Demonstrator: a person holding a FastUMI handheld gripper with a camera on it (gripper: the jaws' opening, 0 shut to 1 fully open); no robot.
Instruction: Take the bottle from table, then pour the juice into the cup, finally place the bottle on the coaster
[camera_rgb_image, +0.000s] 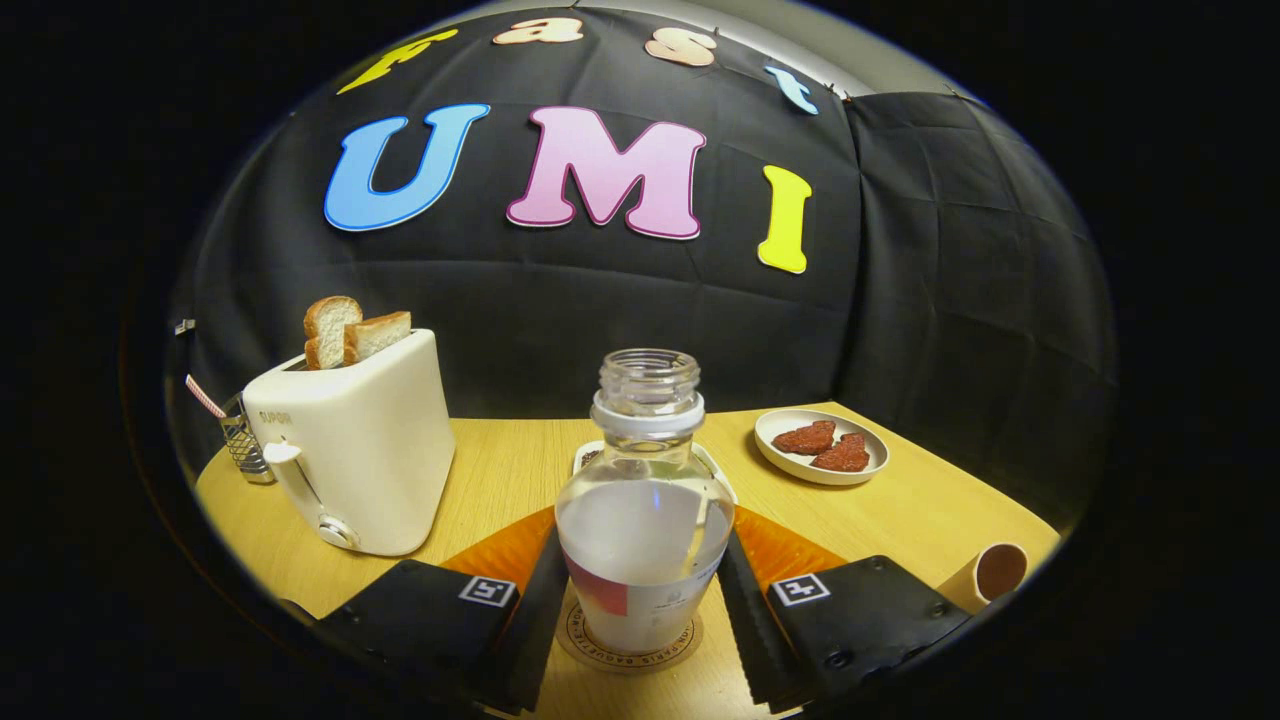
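- Bottle (643, 520) upright on coaster (628, 645); gripper (640, 610) spread, fingers flanking, seemingly clear of it.
- Risk: a careless retreat clips the bottle; it topples toward cup (990, 575).

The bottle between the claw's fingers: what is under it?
A round coaster lies under the bottle; only its printed rim shows past the base, and its middle is covered. The claw flanks the bottle, though whether its fingers press on it is unclear.
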